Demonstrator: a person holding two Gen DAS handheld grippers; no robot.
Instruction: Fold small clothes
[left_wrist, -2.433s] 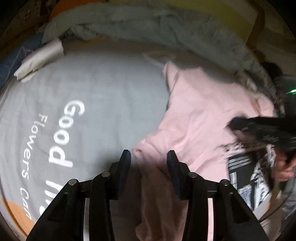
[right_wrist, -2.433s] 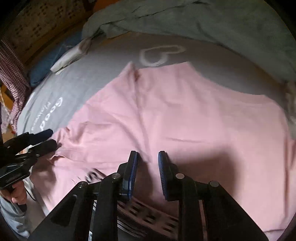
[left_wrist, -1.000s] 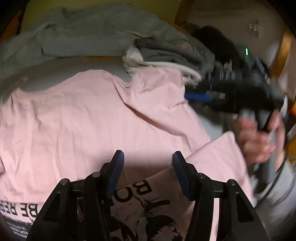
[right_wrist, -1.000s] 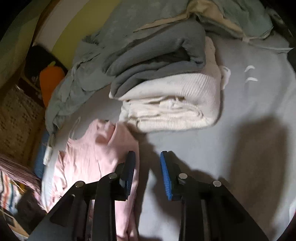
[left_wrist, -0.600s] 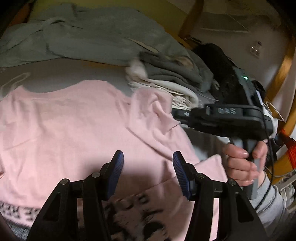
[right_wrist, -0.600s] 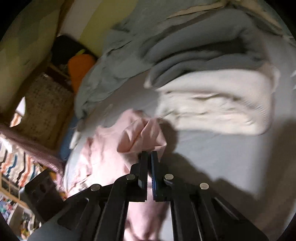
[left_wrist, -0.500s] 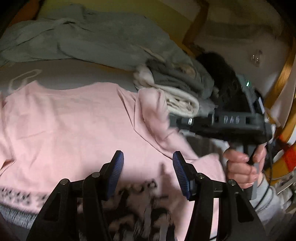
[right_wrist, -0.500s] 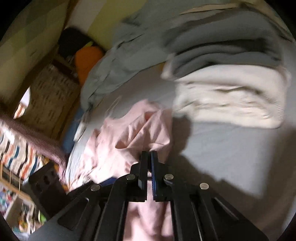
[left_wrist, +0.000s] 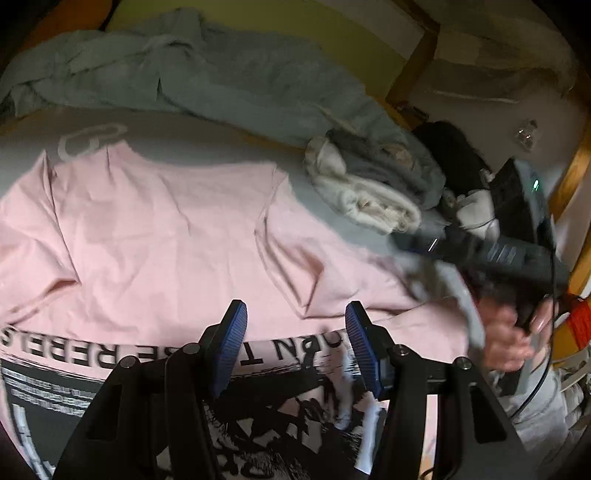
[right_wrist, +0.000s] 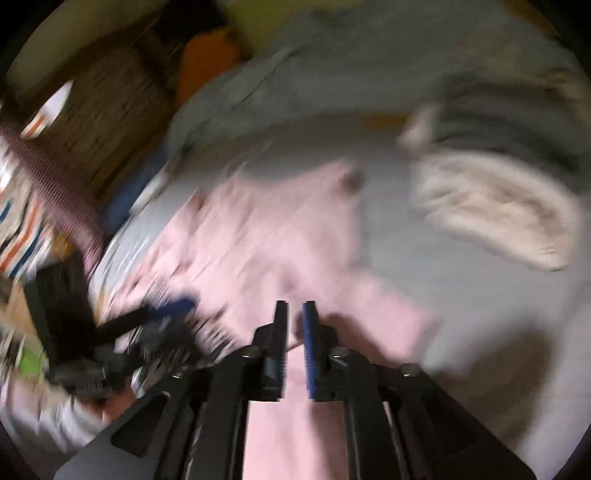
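A pink T-shirt (left_wrist: 155, 229) with a black print lies spread on the grey bed sheet (left_wrist: 207, 147). Its right sleeve (left_wrist: 295, 262) lies folded inward over the body. My left gripper (left_wrist: 295, 314) hovers open above the printed hem, with nothing between its blue pads. At the right of the left wrist view a hand (left_wrist: 506, 332) holds my right gripper (left_wrist: 476, 251), blurred. In the blurred right wrist view, the right gripper (right_wrist: 294, 314) is over the pink shirt (right_wrist: 280, 236). Its jaws are opening, a narrow gap shows, and the cloth lies below them.
A folded stack of cream and grey clothes (left_wrist: 369, 195) sits on the sheet just right of the shirt and shows as a folded stack (right_wrist: 498, 206) in the right wrist view too. A crumpled grey-green duvet (left_wrist: 184, 66) fills the back. A wooden bed frame (left_wrist: 413, 62) and black items stand at far right.
The right gripper shut on the pink sleeve, carried it inward over the shirt, and now its jaws have parted with the sleeve lying folded. The left gripper slid sideways, still open.
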